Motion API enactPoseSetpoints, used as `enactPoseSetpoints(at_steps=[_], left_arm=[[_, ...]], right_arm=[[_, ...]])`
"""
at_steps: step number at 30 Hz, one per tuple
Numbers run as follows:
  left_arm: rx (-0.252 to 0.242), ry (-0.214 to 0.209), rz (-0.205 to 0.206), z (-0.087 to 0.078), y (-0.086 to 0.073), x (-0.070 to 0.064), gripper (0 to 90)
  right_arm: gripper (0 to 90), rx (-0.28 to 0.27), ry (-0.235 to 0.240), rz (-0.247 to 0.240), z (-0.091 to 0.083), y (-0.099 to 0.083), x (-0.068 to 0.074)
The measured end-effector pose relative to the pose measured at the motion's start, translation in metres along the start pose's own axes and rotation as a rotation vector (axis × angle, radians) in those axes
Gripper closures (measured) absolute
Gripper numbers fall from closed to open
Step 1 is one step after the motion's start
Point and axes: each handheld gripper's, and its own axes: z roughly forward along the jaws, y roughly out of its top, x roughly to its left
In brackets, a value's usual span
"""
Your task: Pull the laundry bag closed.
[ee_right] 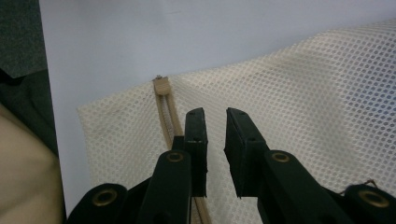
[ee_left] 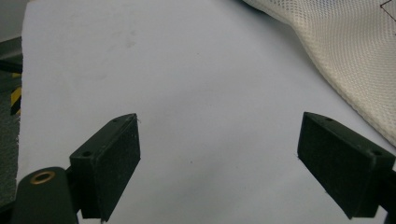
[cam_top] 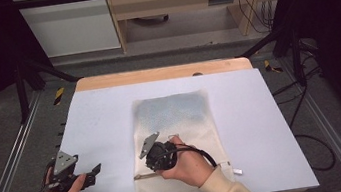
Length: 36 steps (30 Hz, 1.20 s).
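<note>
Cream mesh, a flat laundry bag, lies on the pale worktop just right of its middle, its zipped end toward the near edge. The right gripper rests over the bag's near left corner, jaws drawn almost together with a thin gap, right beside the tan zipper (I cannot tell whether they pinch any mesh). The left gripper hovers near the worktop's near left corner, jaws spread wide over bare surface.
</note>
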Motion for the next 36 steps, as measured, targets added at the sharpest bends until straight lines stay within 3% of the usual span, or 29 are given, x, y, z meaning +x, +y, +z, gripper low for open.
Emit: enactPoseSetpoints(at_steps=[6,11,19,21,29,33,36], left_arm=[[-0.018,0.009,0.005,0.000,0.001,-0.001,11.7],[-0.002,0.007,0.002,0.000,0.001,-0.003,11.7],[0.005,0.001,0.010,-0.004,0.000,-0.006,11.7],[-0.012,0.002,0.006,-0.006,0.001,-0.008,10.7],[-0.001,-0.021,0.014,-0.008,0.002,-0.015,10.5],[-0.002,-0.043,0.015,-0.008,0.003,-0.019,10.5],[-0.013,-0.087,-0.023,-0.008,0.003,-0.019,10.9]], right_arm=[[79.6,-0.015,0.022,-0.005,0.003,0.003,0.004],[79.6,-0.025,0.044,-0.005,0.008,0.005,0.007],[74.4,-0.013,0.101,-0.023,0.029,0.015,0.016],[72.8,-0.008,0.116,-0.031,0.034,0.018,0.018],[71.9,0.024,0.128,-0.025,0.045,0.020,0.016],[78.1,0.059,0.140,-0.042,0.052,0.021,0.018],[81.4,0.068,0.133,-0.038,0.053,0.021,0.018]])
